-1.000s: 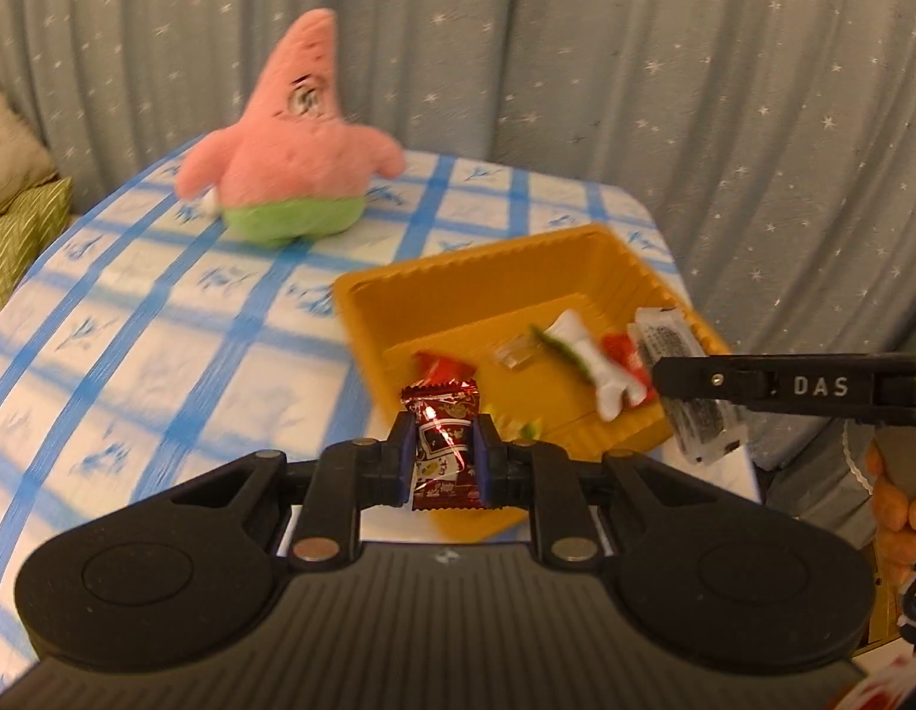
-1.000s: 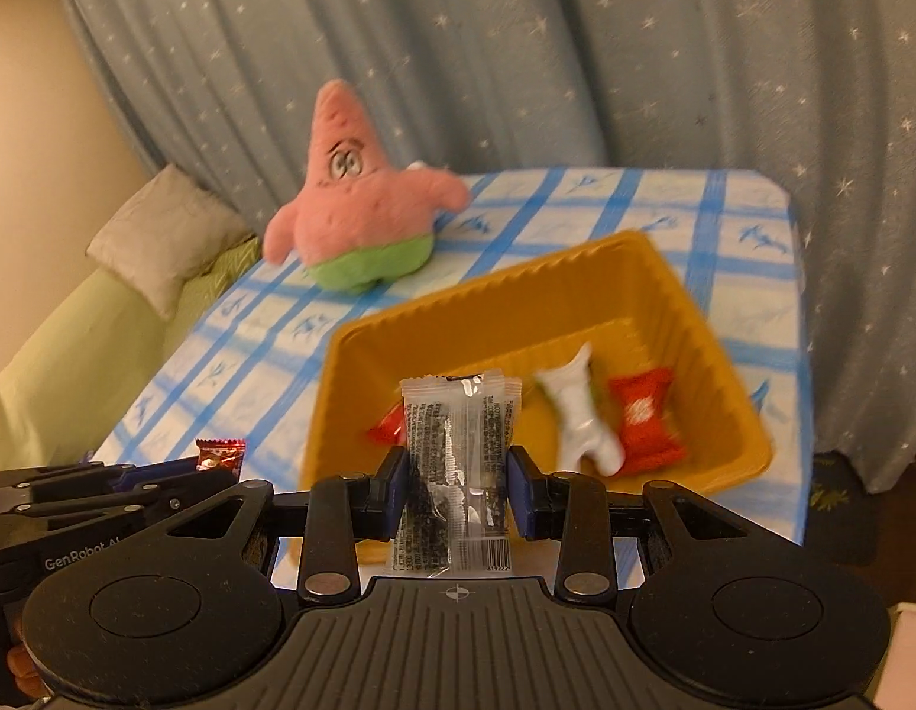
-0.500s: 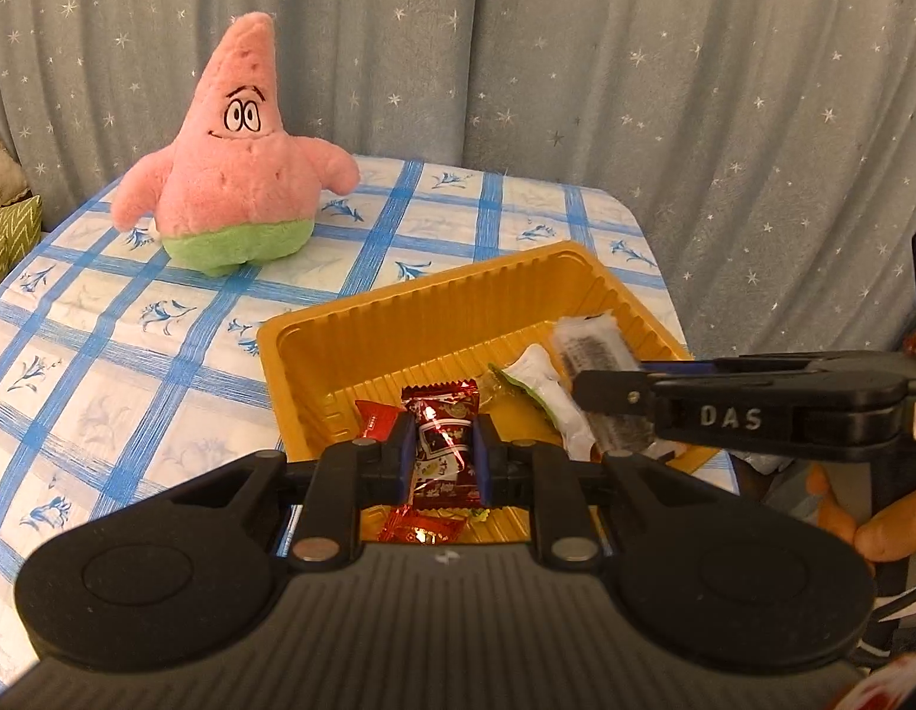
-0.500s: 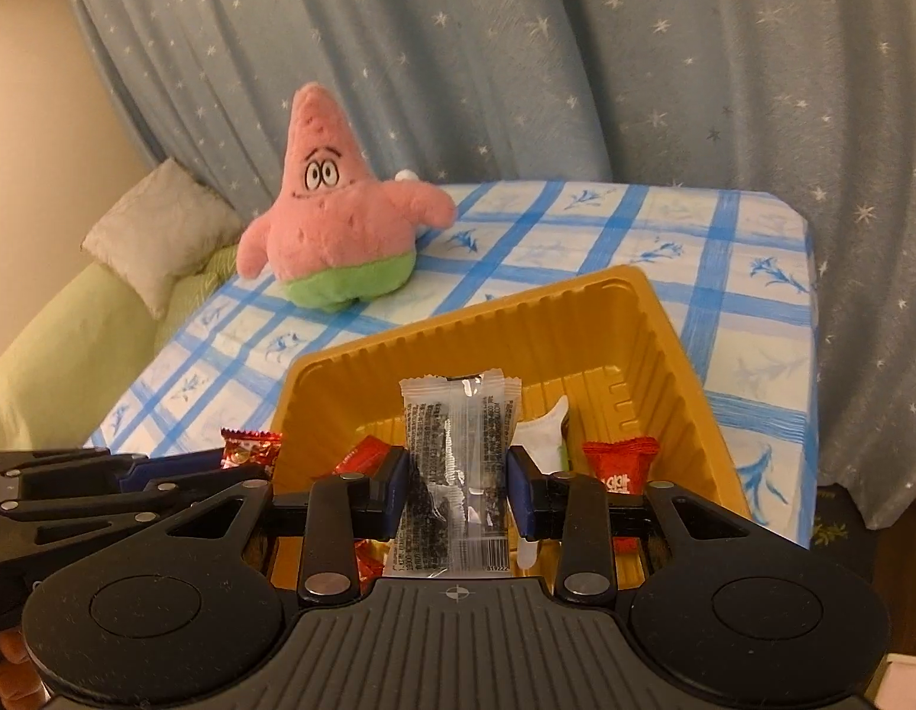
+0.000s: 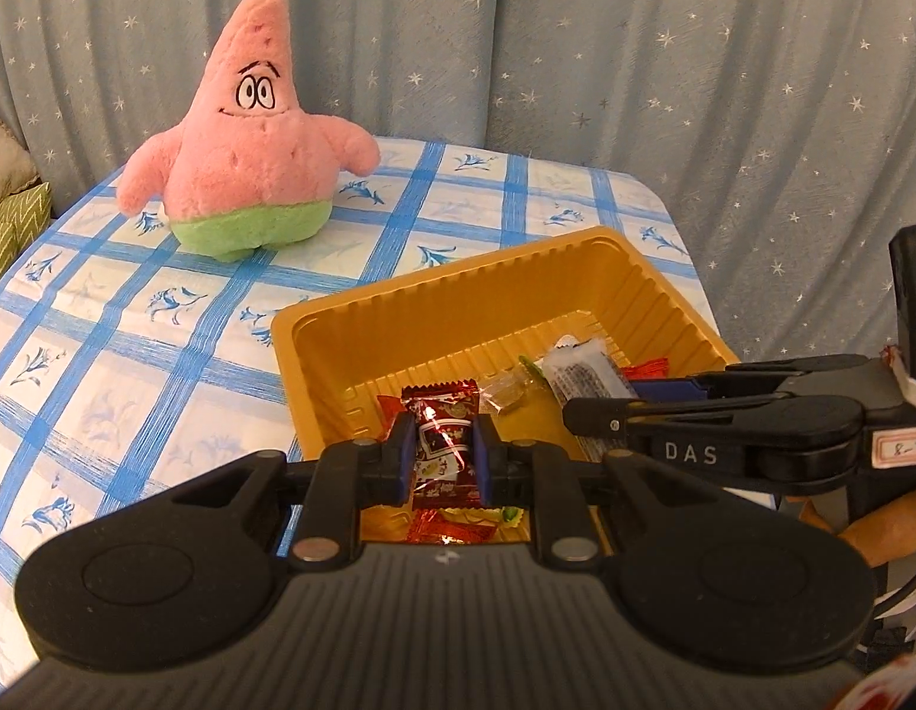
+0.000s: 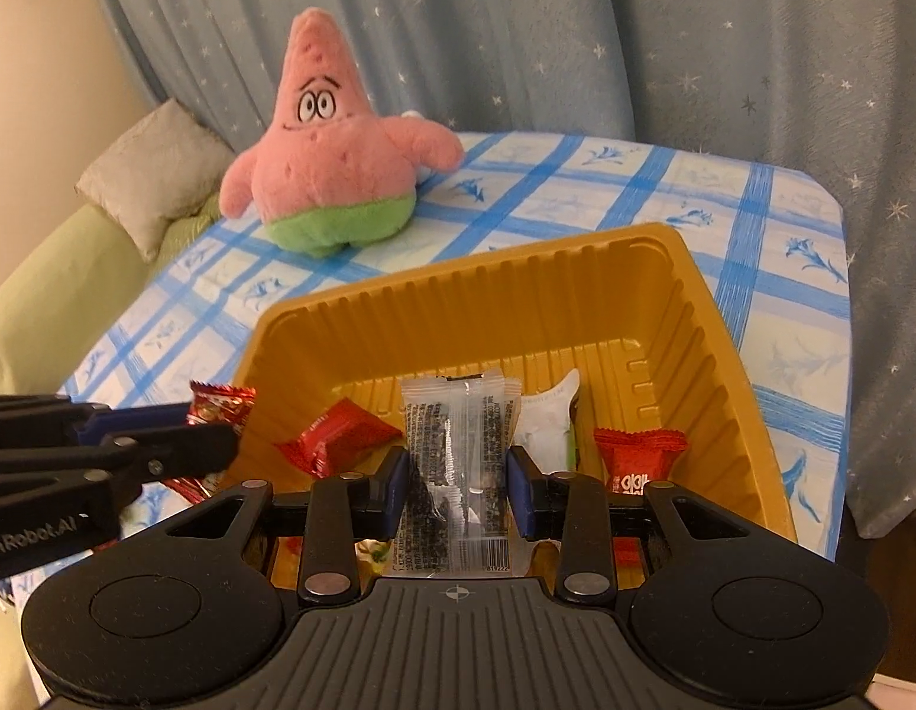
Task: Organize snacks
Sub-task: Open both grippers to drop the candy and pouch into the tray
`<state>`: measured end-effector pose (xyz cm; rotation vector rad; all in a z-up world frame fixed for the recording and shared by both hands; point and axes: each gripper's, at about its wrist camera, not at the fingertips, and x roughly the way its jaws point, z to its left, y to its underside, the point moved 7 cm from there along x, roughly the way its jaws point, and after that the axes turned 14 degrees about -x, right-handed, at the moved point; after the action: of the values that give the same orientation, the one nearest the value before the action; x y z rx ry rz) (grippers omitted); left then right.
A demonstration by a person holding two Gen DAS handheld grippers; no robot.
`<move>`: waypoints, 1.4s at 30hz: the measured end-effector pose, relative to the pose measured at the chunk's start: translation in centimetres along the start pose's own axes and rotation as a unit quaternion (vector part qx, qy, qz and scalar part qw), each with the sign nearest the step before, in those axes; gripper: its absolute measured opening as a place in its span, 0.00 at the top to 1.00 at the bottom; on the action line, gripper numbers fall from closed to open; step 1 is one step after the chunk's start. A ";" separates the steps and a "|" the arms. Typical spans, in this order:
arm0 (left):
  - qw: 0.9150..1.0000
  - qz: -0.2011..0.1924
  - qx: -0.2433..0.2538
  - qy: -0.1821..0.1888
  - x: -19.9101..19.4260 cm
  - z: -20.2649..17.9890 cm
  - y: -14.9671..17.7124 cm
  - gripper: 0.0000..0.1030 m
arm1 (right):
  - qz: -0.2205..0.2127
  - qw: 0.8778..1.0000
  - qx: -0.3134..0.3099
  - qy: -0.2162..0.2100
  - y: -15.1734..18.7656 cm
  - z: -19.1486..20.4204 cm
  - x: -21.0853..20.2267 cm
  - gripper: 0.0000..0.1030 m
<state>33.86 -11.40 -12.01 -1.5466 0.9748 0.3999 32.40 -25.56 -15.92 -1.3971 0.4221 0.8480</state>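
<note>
My left gripper (image 5: 440,452) is shut on a dark red candy packet (image 5: 443,444) and holds it over the near rim of the yellow tray (image 5: 458,296). Over the same yellow tray (image 6: 469,290), my right gripper (image 6: 458,473) is shut on a clear packet with black contents (image 6: 458,461). Each gripper shows in the other's view: the right one (image 5: 582,414) with its clear packet (image 5: 582,373), the left one (image 6: 221,432) with its red candy (image 6: 221,408). Inside the tray lie red wrapped candies (image 6: 641,455), another red one (image 6: 333,432) and a white packet (image 6: 546,420).
A pink star plush toy (image 5: 251,148) stands on the blue-checked tablecloth (image 5: 132,319) behind the tray. A grey starred curtain (image 5: 635,59) hangs around the table. A cushion (image 6: 156,171) on a green sofa lies to the left. A hand (image 5: 877,532) grips the right tool.
Both grippers have moved in over the tray with their packets and sunk a little; the tray and plush now look nearer. Neither grip has altered.
</note>
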 end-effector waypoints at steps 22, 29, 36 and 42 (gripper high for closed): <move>1.000 0.012 -0.002 -0.001 1.5 -0.1 0.0 0.82 | 0.012 0.999 0.043 0.011 0.2 -1.6 -0.4 0.49; 1.000 0.013 0.003 0.005 2.0 -1.1 -0.3 0.82 | -0.003 0.998 0.057 0.012 -0.3 -2.1 -2.0 0.48; 1.000 0.015 0.013 0.013 2.8 -2.2 -0.6 0.82 | -0.007 0.997 0.066 0.025 -0.1 -2.8 -2.5 0.48; 1.000 0.021 0.006 0.012 3.8 -2.4 -0.8 0.82 | -0.005 0.997 0.072 0.031 0.3 -3.0 -2.7 0.48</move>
<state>36.04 -14.98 -13.67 -1.5261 1.0276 0.4046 31.07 -29.20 -14.65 -1.2932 0.5146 0.7532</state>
